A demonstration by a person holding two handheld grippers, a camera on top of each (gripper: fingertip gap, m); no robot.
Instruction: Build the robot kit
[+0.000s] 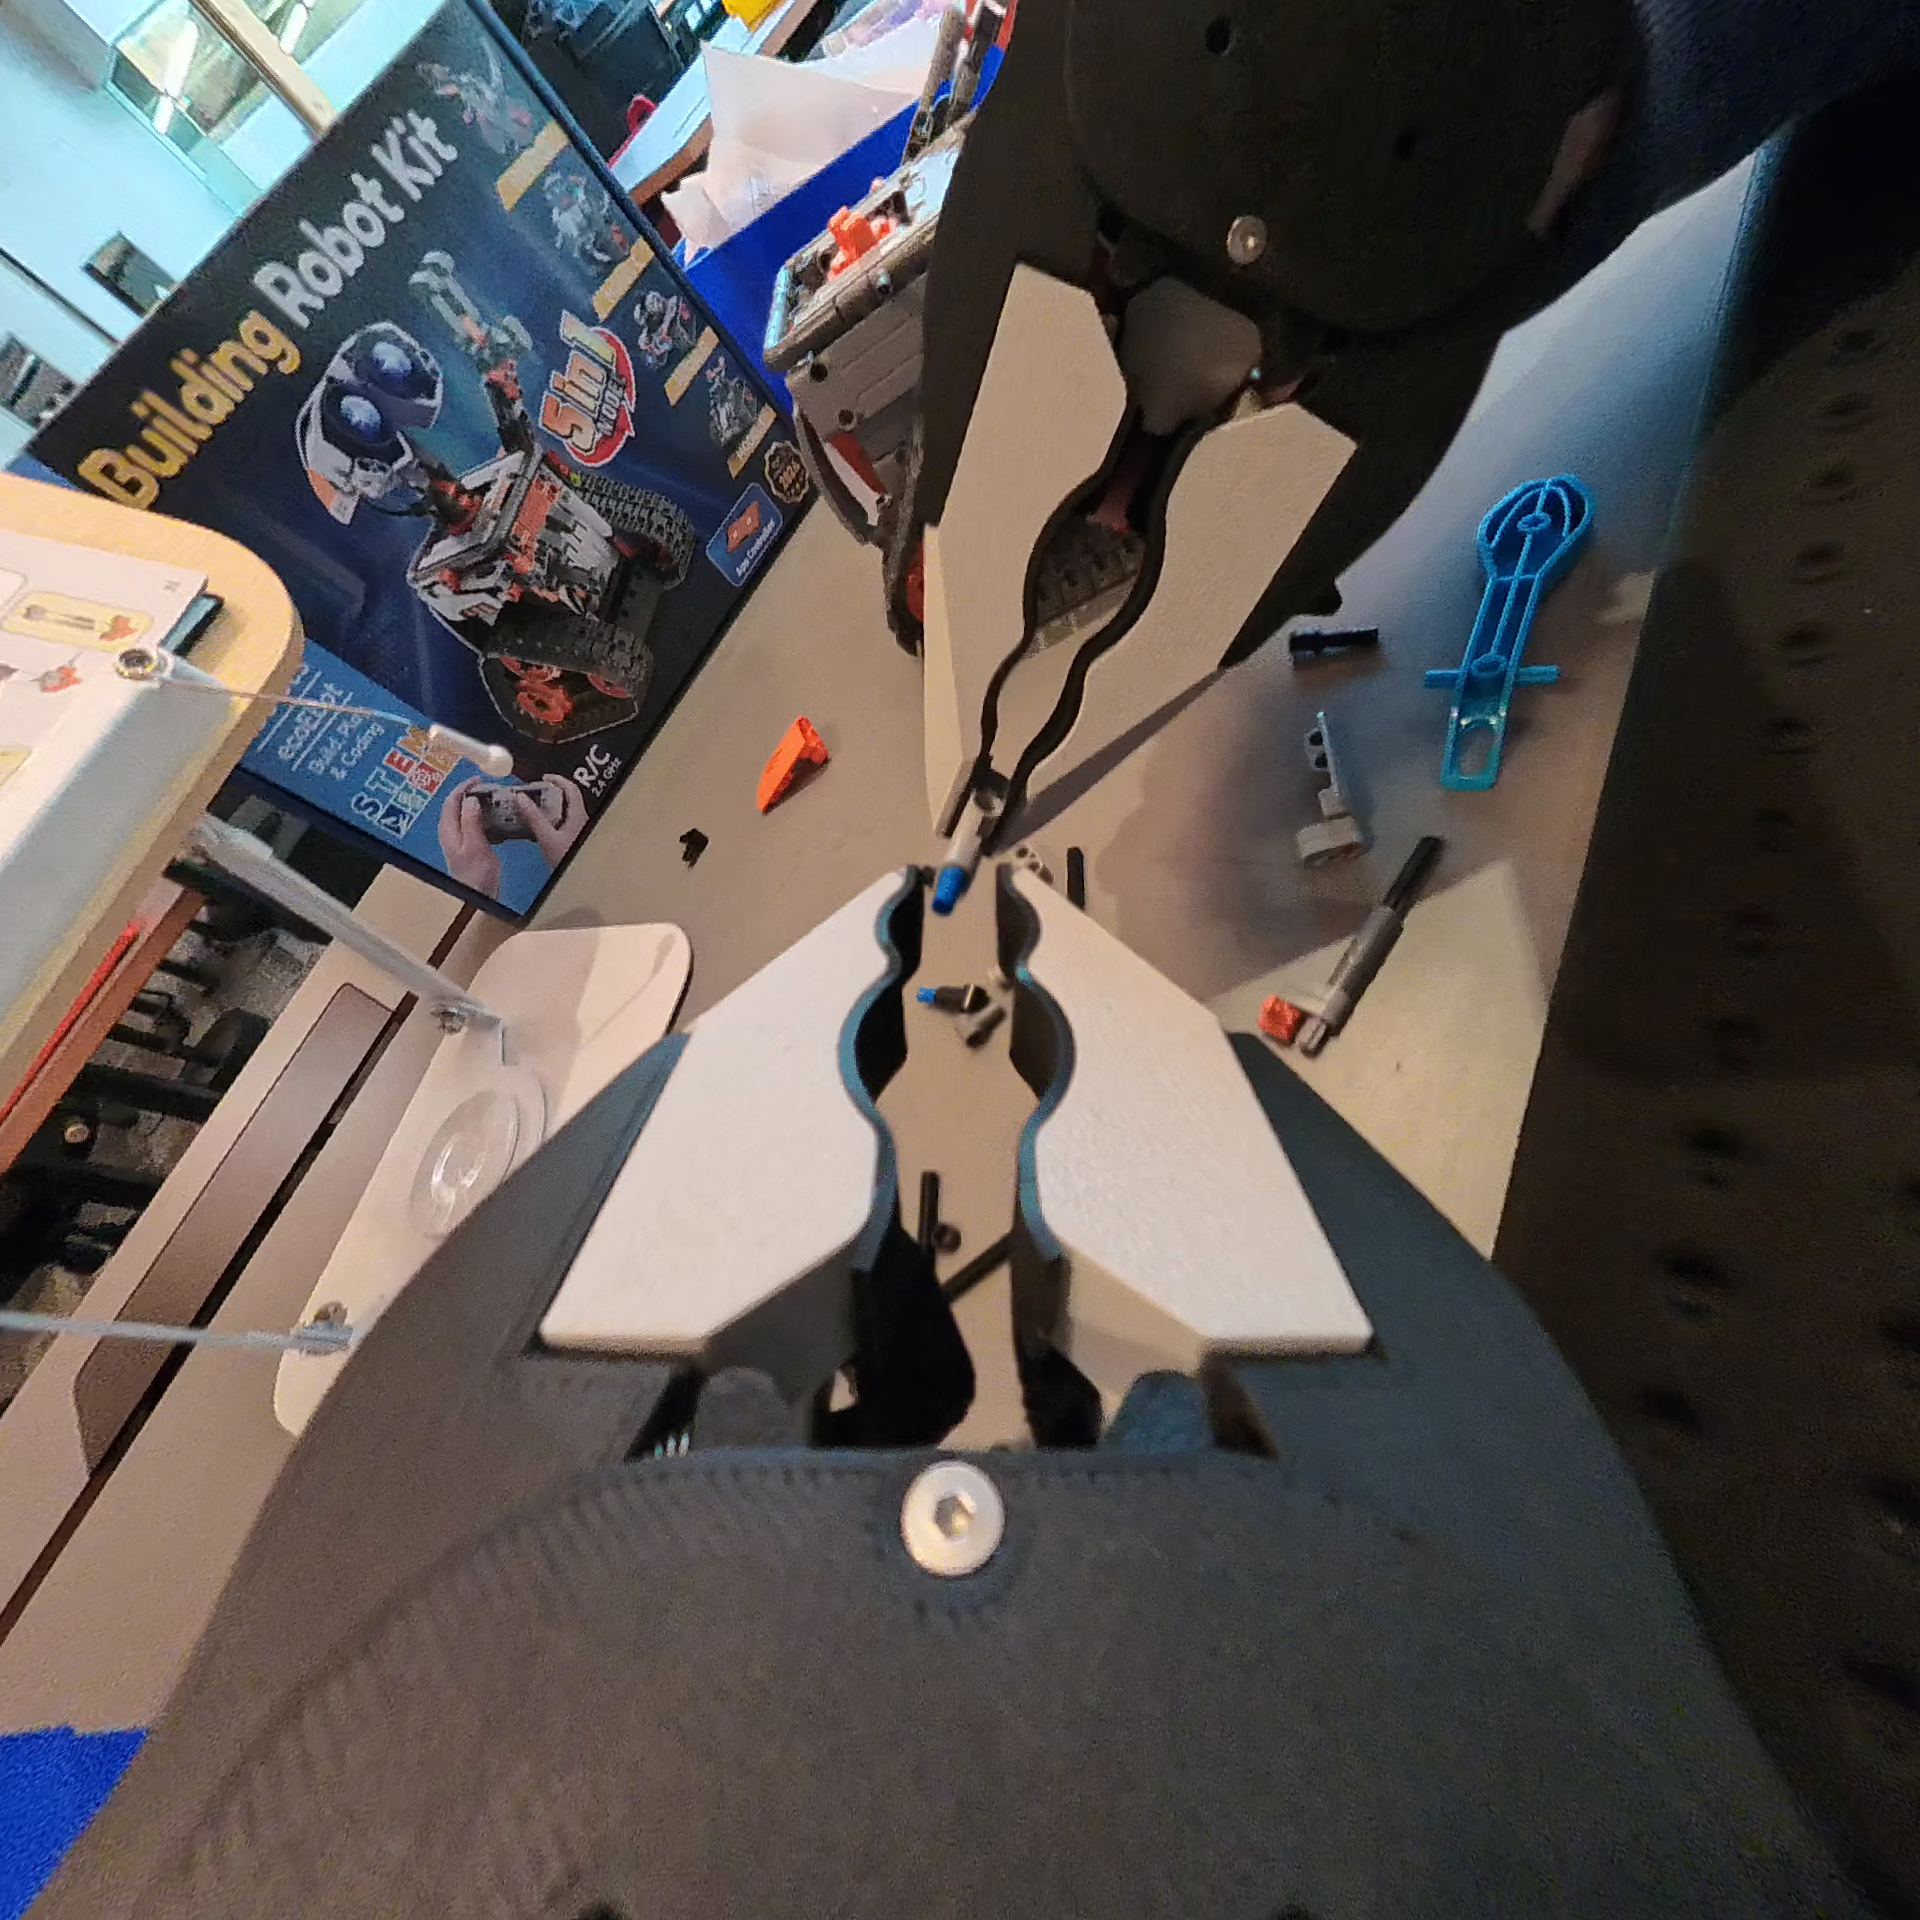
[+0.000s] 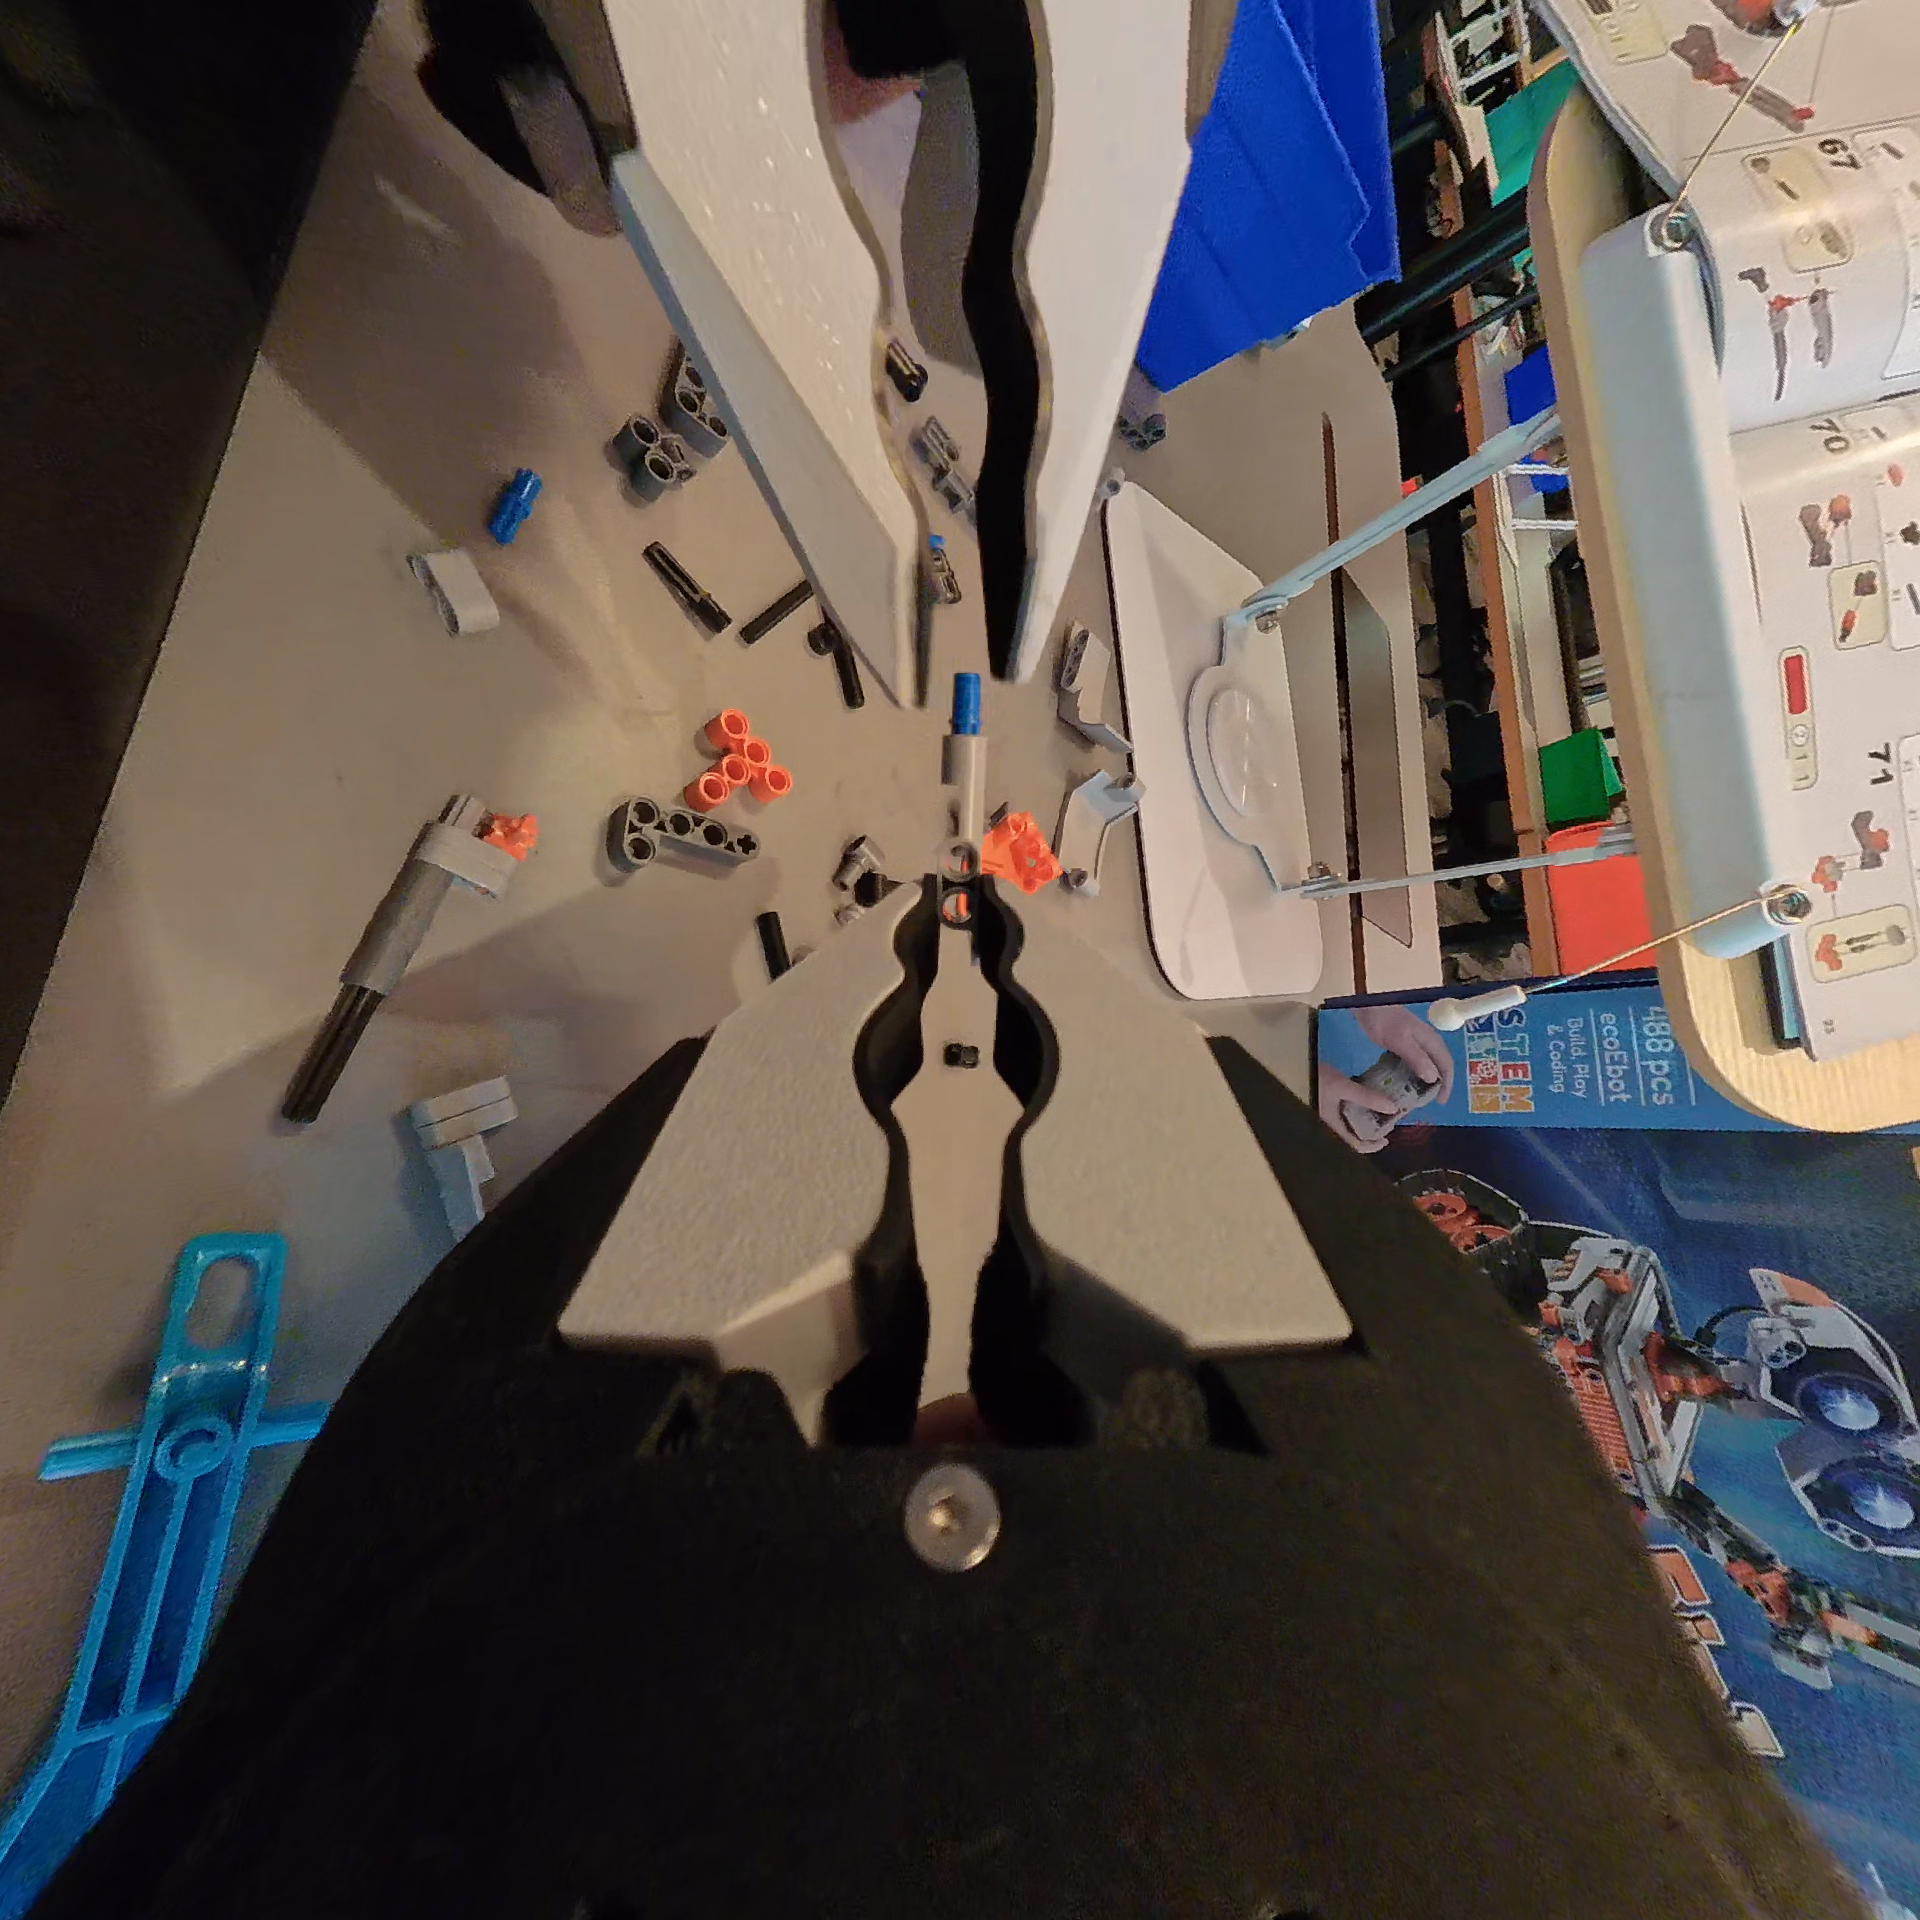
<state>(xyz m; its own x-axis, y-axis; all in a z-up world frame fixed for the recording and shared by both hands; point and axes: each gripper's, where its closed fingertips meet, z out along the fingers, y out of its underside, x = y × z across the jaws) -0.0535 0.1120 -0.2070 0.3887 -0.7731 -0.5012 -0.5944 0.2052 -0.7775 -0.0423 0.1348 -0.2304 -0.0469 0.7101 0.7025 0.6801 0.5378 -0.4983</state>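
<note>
- The right tool (image 2: pixel 958 906) is closed on a small grey piece (image 2: pixel 962 800) tipped with a blue pin (image 2: pixel 966 698), held above the counter (image 2: pixel 312 727).
- The left tool (image 1: pixel 958 883) faces it, partly open and empty, its tips just beside the pin.
- Loose orange (image 2: pixel 744 771), grey and black parts lie scattered beneath.
- A kit box (image 1: pixel 436 468) stands beyond.

Grey beam (image 2: pixel 962 821) tipped with blue pin (image 2: pixel 966 698), pinched endwise between closed jaws.
</note>
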